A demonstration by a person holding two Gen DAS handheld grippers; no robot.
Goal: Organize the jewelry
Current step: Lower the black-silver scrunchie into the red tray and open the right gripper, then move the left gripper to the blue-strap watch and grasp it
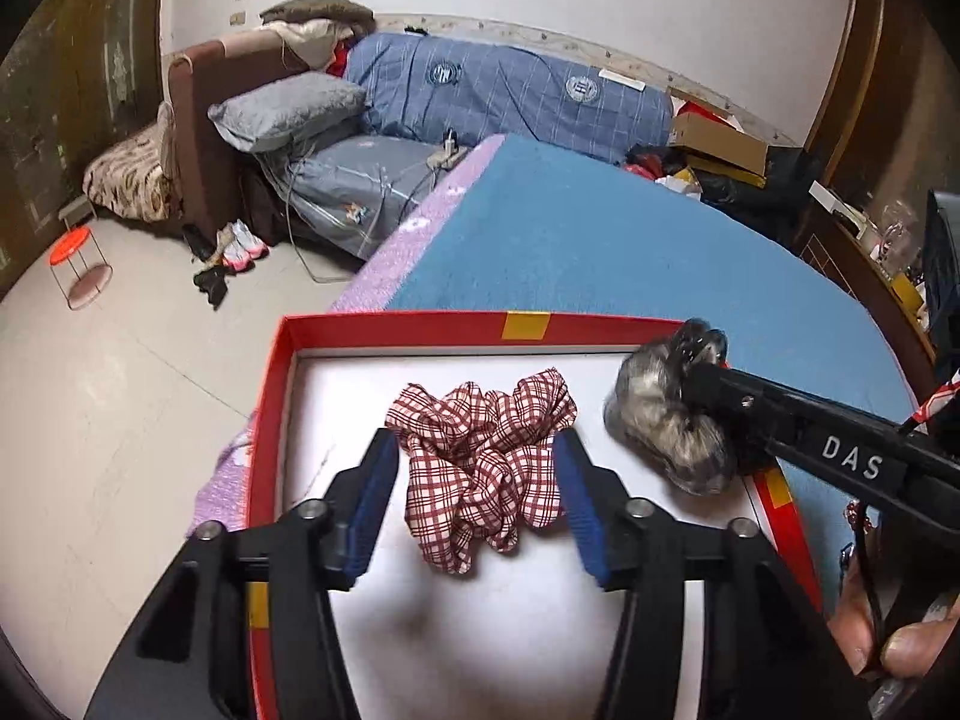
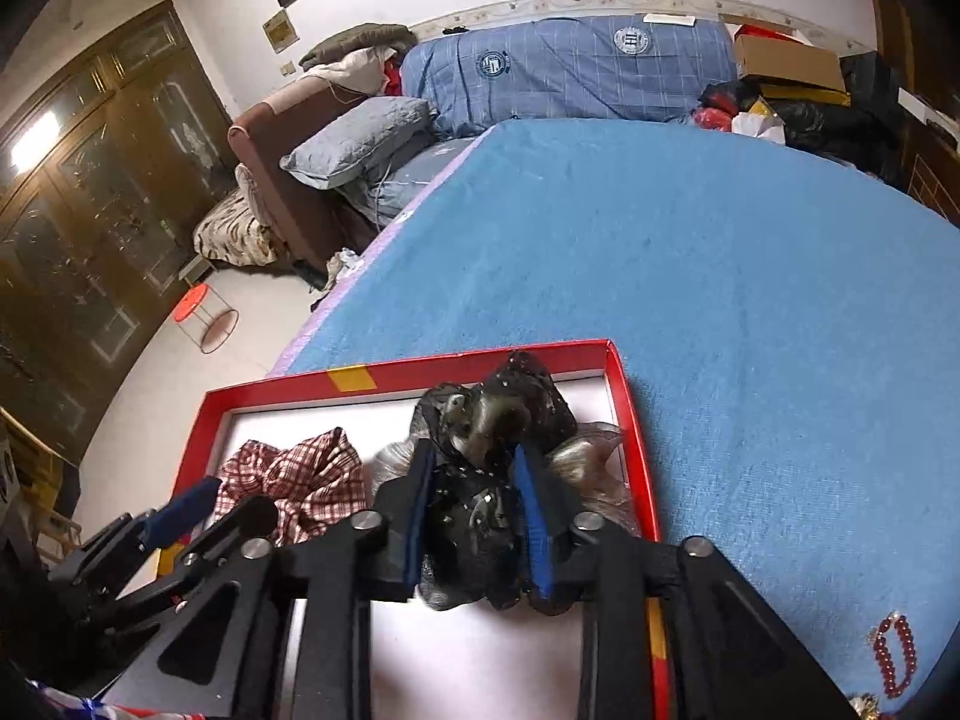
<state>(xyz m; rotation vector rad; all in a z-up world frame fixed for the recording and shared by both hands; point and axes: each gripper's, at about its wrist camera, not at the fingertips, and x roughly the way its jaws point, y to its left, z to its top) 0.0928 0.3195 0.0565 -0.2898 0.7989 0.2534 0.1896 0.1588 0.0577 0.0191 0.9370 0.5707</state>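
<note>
A shallow red box (image 1: 420,321) with a white floor lies on the blue cloth. A red-and-white plaid scrunchie (image 1: 480,468) rests on that floor between the blue pads of my left gripper (image 1: 474,441), which stand open on either side of it. To its right, inside the box, lies a fluffy black and grey scrunchie (image 1: 666,432). My right gripper (image 1: 705,369) reaches it from the right. In the right wrist view, the right gripper (image 2: 474,450) has its pads against the dark scrunchie (image 2: 474,498), which fills the gap. The plaid scrunchie (image 2: 300,480) lies to the left.
The blue cloth (image 2: 750,300) stretches far and right of the box (image 2: 480,357). A red bead bracelet (image 2: 897,657) lies on it near the right front. A hand (image 1: 870,630) holds the right gripper. Beyond are a sofa, pillows, boxes and an orange stool on the floor.
</note>
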